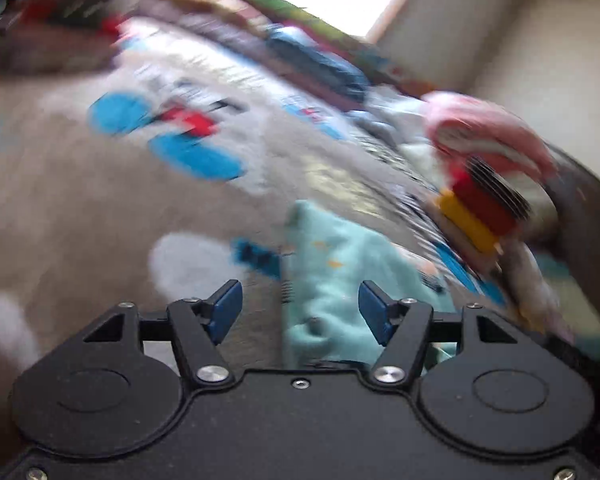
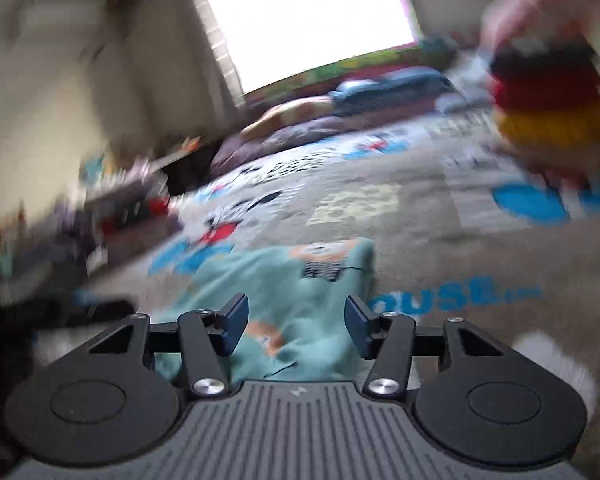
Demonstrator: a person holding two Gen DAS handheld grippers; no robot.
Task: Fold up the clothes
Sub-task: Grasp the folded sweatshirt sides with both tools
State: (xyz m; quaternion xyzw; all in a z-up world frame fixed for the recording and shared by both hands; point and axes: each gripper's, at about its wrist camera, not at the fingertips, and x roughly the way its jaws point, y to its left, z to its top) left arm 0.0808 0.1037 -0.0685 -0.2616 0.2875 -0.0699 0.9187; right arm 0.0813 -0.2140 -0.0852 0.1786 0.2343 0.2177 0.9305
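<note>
Left gripper [image 1: 300, 310] hangs with jaws wide apart and nothing between them. Right gripper [image 2: 296, 326] likewise stands wide and unloaded. Both views are motion-blurred.

The teal garment [image 1: 340, 276] lies on the printed bedspread [image 1: 80, 208], directly below and ahead of both tools. In the left view it sits toward the right finger; in the right view the teal garment [image 2: 284, 280] runs straight forward between the fingers, so its long axis follows the right tool's heading. Judged from this, the right gripper is the better centred for a pinch.

The cloth is pale teal with orange and dark printed figures, rumpled at the near end, flatter toward its far edge. A red-and-yellow object [image 1: 480, 208] hangs blurred at far right.
</note>
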